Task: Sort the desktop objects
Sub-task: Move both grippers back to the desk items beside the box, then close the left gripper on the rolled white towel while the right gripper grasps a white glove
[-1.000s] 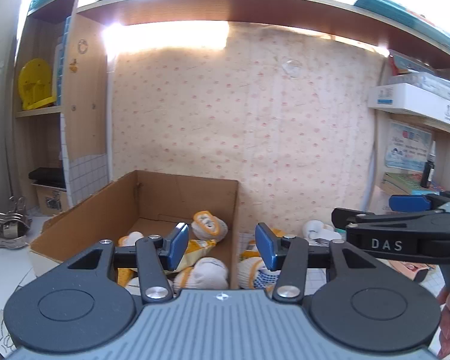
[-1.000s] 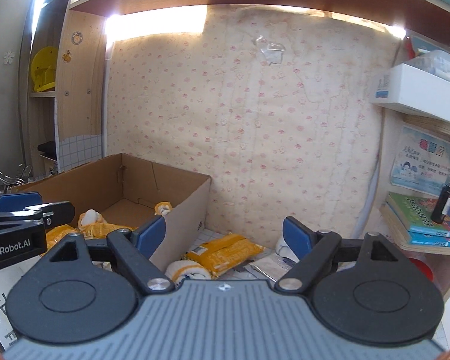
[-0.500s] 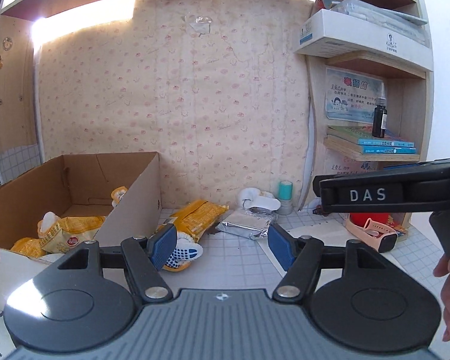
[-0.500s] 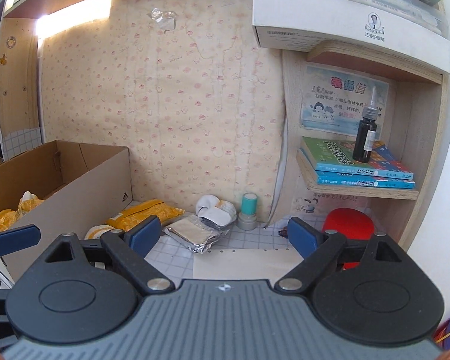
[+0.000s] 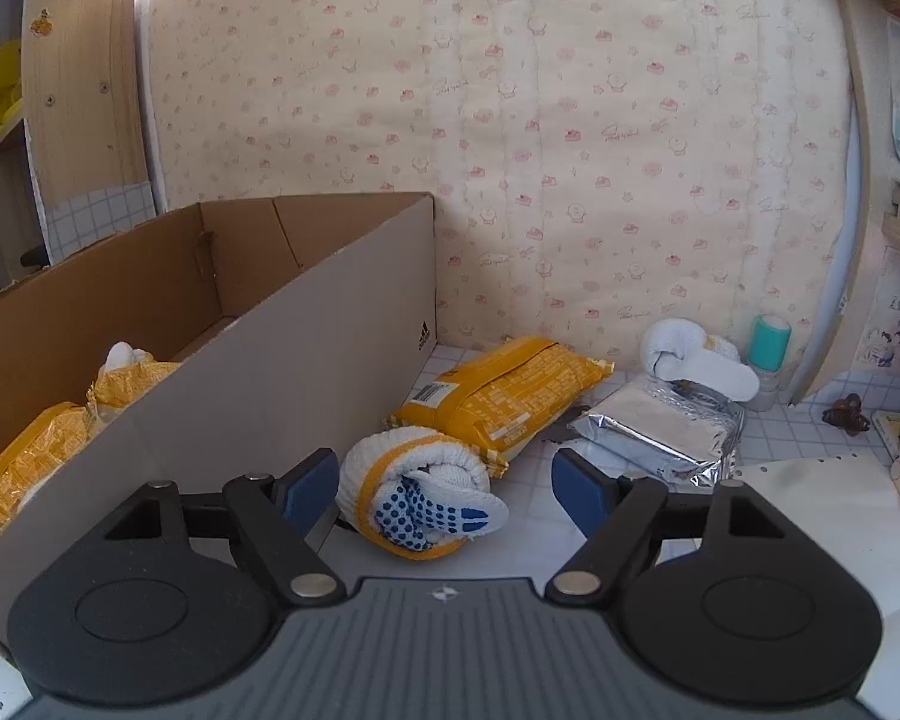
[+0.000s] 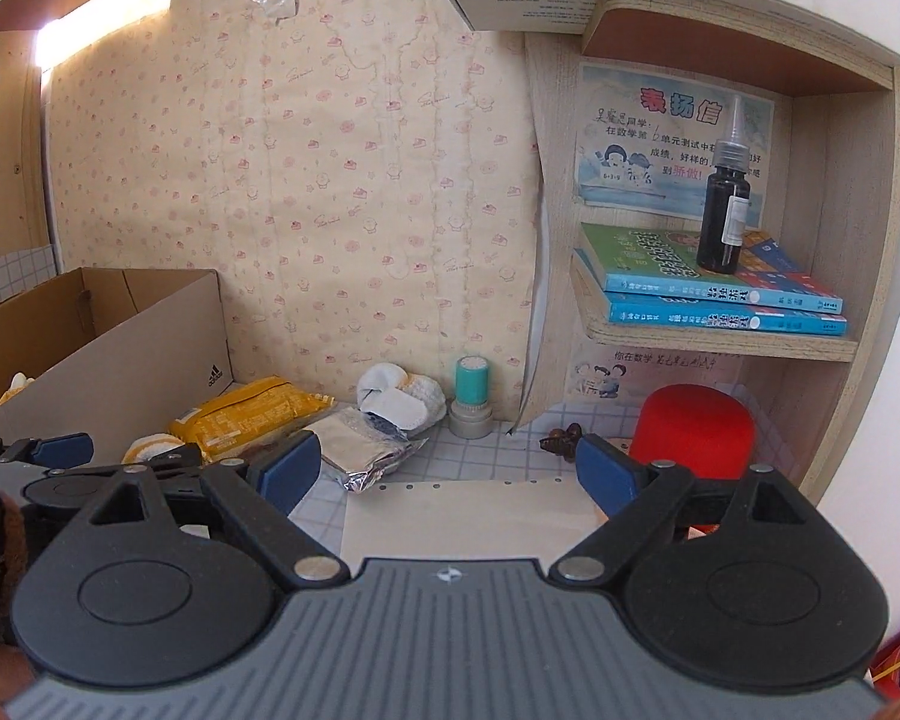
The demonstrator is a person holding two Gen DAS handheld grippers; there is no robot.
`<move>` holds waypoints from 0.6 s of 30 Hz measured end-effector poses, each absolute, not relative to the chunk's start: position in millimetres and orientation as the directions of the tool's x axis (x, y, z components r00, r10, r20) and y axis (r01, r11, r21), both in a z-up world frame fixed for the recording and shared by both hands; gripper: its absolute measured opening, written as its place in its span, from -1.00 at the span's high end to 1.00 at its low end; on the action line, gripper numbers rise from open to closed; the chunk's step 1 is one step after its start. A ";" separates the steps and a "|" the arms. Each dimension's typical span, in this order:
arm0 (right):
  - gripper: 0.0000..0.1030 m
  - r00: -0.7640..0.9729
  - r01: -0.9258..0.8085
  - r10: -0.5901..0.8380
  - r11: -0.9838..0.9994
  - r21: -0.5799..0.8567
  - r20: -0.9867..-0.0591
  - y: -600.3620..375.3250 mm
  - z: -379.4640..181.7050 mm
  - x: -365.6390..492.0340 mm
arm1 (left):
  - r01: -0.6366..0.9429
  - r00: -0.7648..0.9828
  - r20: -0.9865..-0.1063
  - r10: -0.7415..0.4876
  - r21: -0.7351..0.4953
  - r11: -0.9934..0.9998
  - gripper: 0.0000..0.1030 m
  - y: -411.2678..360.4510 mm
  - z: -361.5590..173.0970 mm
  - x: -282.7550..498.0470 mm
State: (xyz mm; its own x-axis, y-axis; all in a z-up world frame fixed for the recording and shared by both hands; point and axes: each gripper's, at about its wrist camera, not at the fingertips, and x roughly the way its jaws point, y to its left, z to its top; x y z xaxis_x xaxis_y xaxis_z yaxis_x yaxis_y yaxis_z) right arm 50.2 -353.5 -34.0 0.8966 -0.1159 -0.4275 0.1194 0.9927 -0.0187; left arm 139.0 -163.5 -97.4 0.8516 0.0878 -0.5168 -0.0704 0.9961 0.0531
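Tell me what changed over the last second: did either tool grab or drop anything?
Neither did. The left tool swung right from over the cardboard box and came down, open, around the rolled yellow-trimmed sock on the desk. The right tool also swung right and is open over the white paper sheet. The yellow packet, silver pouch and box contents look unmoved.

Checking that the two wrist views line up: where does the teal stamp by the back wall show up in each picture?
Left wrist: teal stamp at the far right, against the wall, just right of the white sock bundle.
Right wrist: teal stamp near centre, at the foot of the wall, right of the same bundle.
Shared landmark: the silver foil packet lies just in front of the bundle.
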 end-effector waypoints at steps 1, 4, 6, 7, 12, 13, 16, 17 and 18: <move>-0.74 0.895 0.117 -0.114 0.993 -0.020 -0.431 -354.3 -35.8 53.3 | -0.080 0.846 -0.525 0.094 0.048 0.996 -0.57 -162.6 -99.8 142.8; -0.74 0.891 0.110 -0.108 0.994 -0.020 -0.442 -356.2 -39.8 63.8 | -0.089 0.826 -0.554 0.102 0.050 0.995 -0.58 -162.6 -107.2 154.6; -0.74 0.888 0.102 -0.102 0.995 -0.024 -0.449 -355.7 -42.1 72.8 | -0.093 0.823 -0.556 0.119 0.075 0.993 -0.62 -164.9 -110.6 159.0; -0.74 0.886 0.094 -0.095 0.995 -0.025 -0.453 -355.3 -43.4 78.0 | -0.089 0.822 -0.557 0.117 0.077 0.993 -0.66 -164.9 -111.9 160.3; -0.75 0.873 0.013 -0.028 0.999 -0.034 -0.488 -347.4 -50.8 109.7 | -0.050 0.793 -0.604 0.081 0.068 0.996 -0.79 -164.8 -123.8 172.3; -0.75 0.869 -0.007 -0.009 0.999 -0.031 -0.495 -346.1 -52.9 116.7 | -0.048 0.790 -0.607 0.081 0.070 0.996 -0.76 -164.5 -126.3 173.3; -0.75 0.852 -0.068 0.044 0.997 -0.028 -0.522 -344.5 -60.6 137.8 | -0.052 0.787 -0.615 0.053 0.019 0.998 -0.49 -156.1 -133.2 176.5; -0.74 0.845 -0.083 0.053 0.996 -0.031 -0.533 -344.5 -63.1 144.0 | -0.054 0.789 -0.611 0.059 0.026 0.998 -0.37 -156.1 -133.0 176.3; -0.75 0.834 -0.093 0.059 0.995 -0.035 -0.548 -344.0 -66.9 152.3 | -0.053 0.789 -0.612 0.054 0.020 0.998 -0.34 -155.0 -132.7 176.8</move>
State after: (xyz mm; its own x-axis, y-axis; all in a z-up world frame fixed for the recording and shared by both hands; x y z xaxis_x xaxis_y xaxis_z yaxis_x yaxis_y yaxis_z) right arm 152.3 -344.0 -66.9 0.8344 0.0587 -0.5481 -0.0928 0.9951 -0.0348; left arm 176.8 -155.0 -132.7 0.7887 0.0540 -0.6124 -0.0529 0.9984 0.0199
